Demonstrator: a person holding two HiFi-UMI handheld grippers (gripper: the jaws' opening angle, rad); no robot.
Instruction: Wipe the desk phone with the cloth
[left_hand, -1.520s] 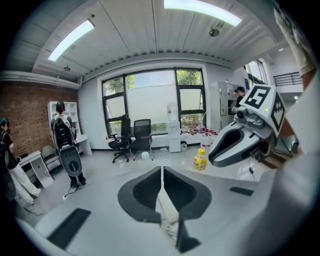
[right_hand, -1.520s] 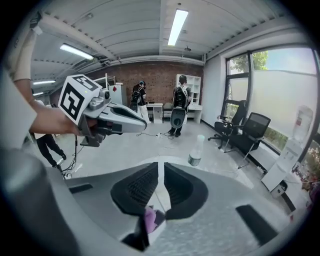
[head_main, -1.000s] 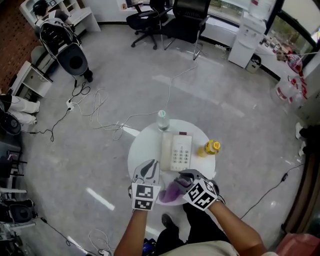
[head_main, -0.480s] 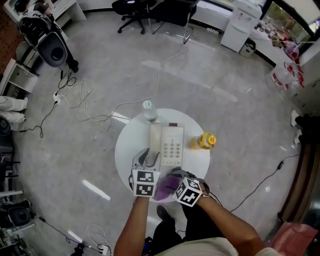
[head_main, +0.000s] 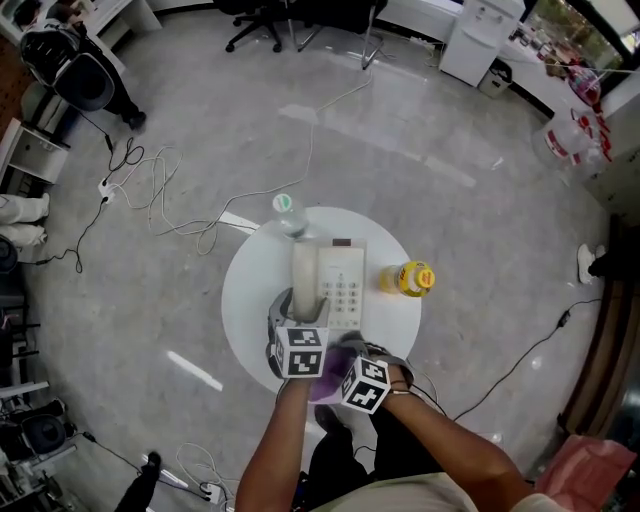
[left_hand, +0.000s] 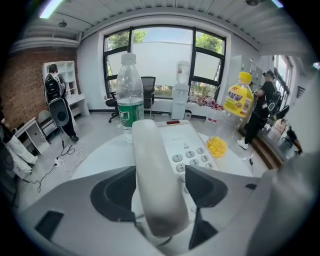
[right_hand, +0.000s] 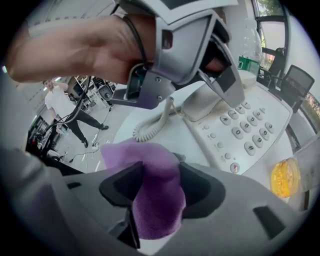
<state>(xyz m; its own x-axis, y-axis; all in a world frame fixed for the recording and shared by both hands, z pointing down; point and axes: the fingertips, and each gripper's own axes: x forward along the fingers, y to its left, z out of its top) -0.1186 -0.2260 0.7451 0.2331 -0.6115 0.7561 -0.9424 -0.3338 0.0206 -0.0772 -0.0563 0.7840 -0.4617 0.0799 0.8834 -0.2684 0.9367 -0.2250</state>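
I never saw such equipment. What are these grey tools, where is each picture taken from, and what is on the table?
A person carries two hand-held grippers, each with two jaws. The picture from above comes from a camera on the person's head; the other two from cameras on the grippers. On the table stand a desk phone, a water bottle and a yellow bottle. The left gripper has just been opening its jaws; they stand apart around the handset. The right gripper has just been closing its jaws and holds a purple cloth.
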